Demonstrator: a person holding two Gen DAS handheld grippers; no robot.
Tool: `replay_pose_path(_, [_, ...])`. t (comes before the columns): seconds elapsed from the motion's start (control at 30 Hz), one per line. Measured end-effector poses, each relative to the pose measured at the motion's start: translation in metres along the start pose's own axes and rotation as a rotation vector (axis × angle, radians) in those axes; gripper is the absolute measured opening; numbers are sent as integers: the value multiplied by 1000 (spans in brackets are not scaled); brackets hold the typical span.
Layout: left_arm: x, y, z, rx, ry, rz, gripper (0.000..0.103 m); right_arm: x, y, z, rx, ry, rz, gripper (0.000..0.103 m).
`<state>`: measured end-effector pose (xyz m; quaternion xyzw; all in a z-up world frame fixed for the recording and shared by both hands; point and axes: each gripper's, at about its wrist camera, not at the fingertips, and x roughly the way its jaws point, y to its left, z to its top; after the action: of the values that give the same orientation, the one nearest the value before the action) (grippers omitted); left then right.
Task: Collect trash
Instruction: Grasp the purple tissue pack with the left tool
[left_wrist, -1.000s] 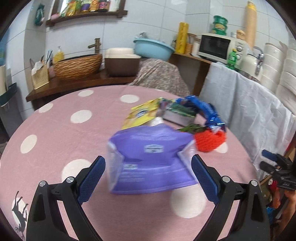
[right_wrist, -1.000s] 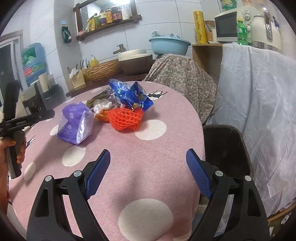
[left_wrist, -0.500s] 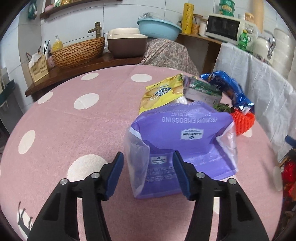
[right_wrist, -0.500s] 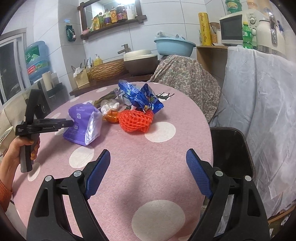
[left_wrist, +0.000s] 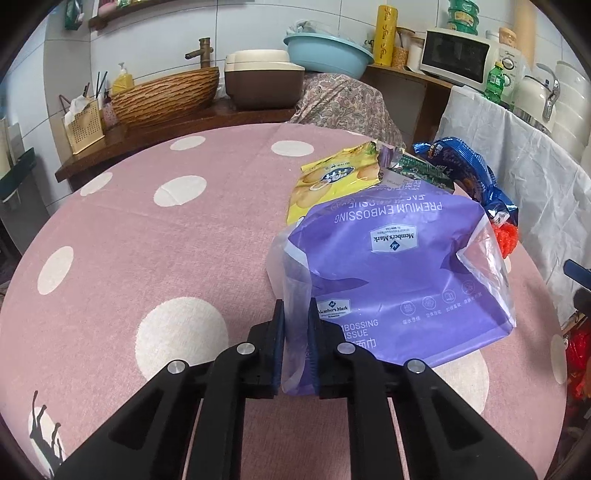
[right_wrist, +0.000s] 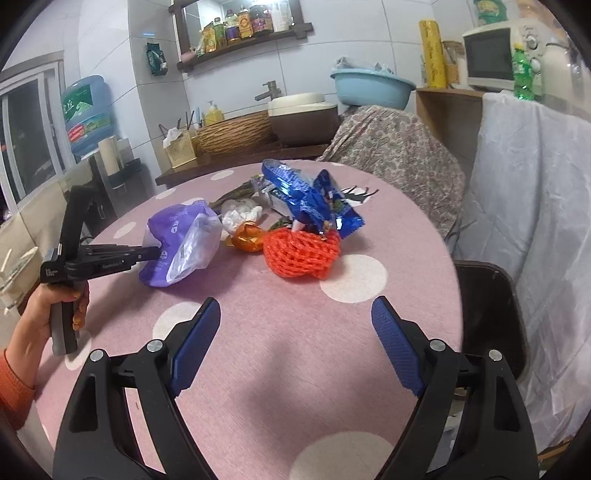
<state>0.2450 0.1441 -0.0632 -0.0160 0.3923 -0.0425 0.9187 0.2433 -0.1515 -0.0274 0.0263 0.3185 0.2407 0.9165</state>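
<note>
Purple tissue wrapper (left_wrist: 391, 273) sits on the pink dotted tablecloth (left_wrist: 147, 236), nearest item of the trash pile. left gripper (left_wrist: 295, 328) jaws closing on the wrapper's clear near-left flap, film pinched between the blue pads. In the right wrist view a hand (right_wrist: 55, 299) in an orange sleeve holds that gripper level with the wrapper's end. Behind the wrapper: yellow snack bag (left_wrist: 332, 184), blue foil bag (right_wrist: 306, 199), orange foam net (right_wrist: 299, 251), small orange foil piece (right_wrist: 247, 236), crumpled white tissue (right_wrist: 240, 214), all bunched together. right gripper (right_wrist: 295, 339) jaws wide, nothing between them, above bare cloth short of the net. Black bin (right_wrist: 491, 314) off the table's right edge
</note>
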Motion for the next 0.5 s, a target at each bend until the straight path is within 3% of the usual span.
replay_pose_path(0.23, [-16,7,-9,-65,-12,-33,12,44,8,19,20,71,10,83])
replay_pose_path(0.43, [-26,4,-16,-64,-21,-49,12,79,3,39,105,109,-43,83])
replay_pose_path(0.47, [-27,3,-16,-60,-22,-48,12,86,2,40,117,125,-47,81])
replay_pose_path(0.5, [-27,2,-16,-57,-23,-49,12,91,1,41,127,139,-44,72])
